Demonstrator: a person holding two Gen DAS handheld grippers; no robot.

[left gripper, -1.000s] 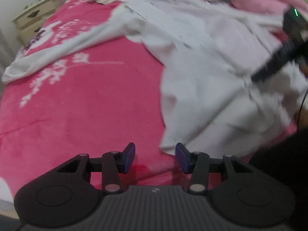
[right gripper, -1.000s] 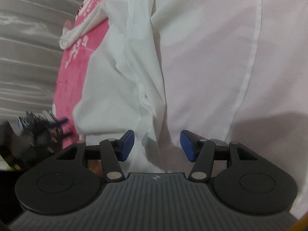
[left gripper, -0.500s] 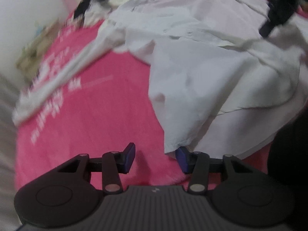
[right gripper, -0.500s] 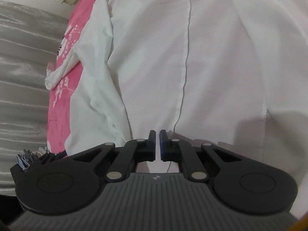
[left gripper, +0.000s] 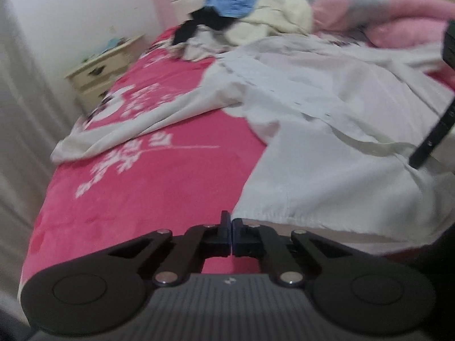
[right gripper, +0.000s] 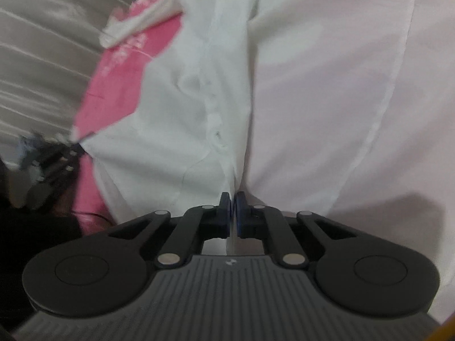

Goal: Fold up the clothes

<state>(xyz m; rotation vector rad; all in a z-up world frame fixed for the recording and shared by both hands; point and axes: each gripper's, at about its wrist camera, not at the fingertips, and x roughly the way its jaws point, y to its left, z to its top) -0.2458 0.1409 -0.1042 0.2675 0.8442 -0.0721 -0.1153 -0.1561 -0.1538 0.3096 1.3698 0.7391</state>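
while a white shirt [left gripper: 327, 130] lies spread on a pink bed [left gripper: 148, 187], both hand-held grippers are pinched closed at its cloth.

the left hand-held gripper [left gripper: 231, 223] sits at the shirt's near hem corner with its pads together; whether cloth is caught between them cannot be told. the right hand-held gripper [right gripper: 233, 199] is clamped on a raised fold of the shirt [right gripper: 327, 99], cloth running down between its pads. one sleeve [left gripper: 136, 130] trails left across the bed. a pile of clothes [left gripper: 256, 25] lies at the far end, beside a pink blanket [left gripper: 384, 8]. a nightstand [left gripper: 102, 71] stands left of the bed.
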